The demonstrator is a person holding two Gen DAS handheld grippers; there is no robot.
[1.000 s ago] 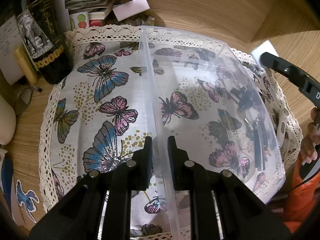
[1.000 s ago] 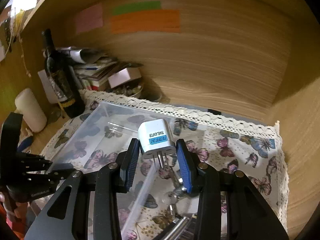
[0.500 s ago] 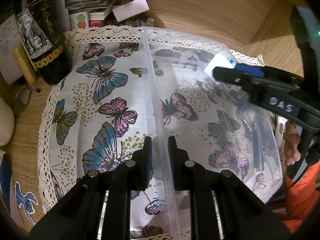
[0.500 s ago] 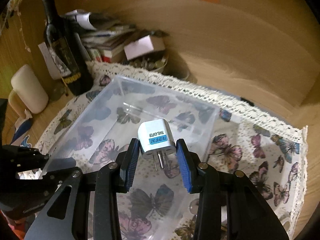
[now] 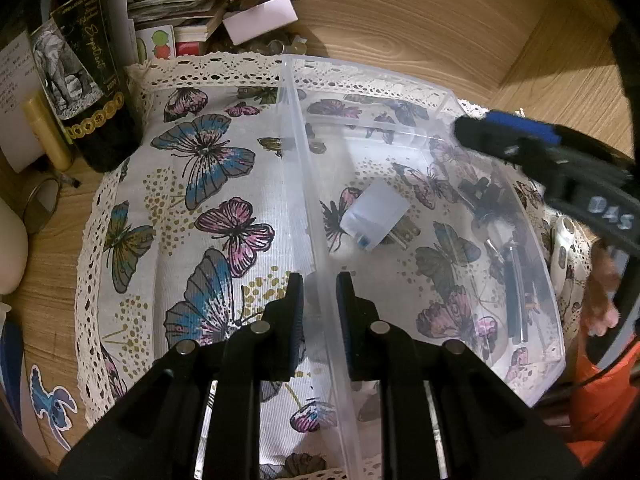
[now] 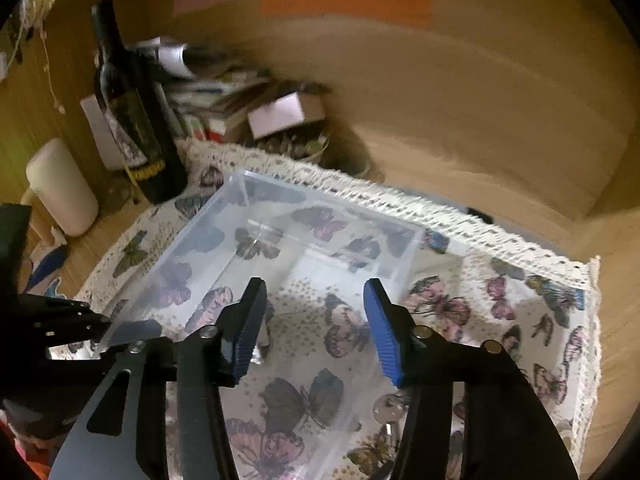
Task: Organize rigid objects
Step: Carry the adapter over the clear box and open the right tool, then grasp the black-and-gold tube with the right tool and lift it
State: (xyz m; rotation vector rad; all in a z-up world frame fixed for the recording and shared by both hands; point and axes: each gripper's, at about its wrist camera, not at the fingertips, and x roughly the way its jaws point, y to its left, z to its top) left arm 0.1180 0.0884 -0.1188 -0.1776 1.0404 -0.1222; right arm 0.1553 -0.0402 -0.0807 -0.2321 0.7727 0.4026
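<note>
A clear plastic bin (image 5: 460,96) stands on a butterfly-print cloth (image 5: 208,184). My left gripper (image 5: 319,292) is shut on the bin's left wall (image 5: 304,184), one finger on each side. A white travel adapter (image 5: 374,216) with metal prongs lies on the bin's floor. My right gripper (image 6: 314,320) is open and empty above the bin (image 6: 304,240); it also shows at the right of the left wrist view (image 5: 520,140). Dark small items (image 5: 516,280) lie by the bin's right wall.
A dark wine bottle (image 5: 80,68) stands at the cloth's back left, also seen in the right wrist view (image 6: 128,112). Stacked books and a white box (image 5: 260,18) sit against the wooden back wall. A white cylinder (image 6: 60,188) stands left of the bottle.
My right gripper has opened and let go of the travel adapter, which now lies in the bin. The left gripper has kept its hold on the bin wall.
</note>
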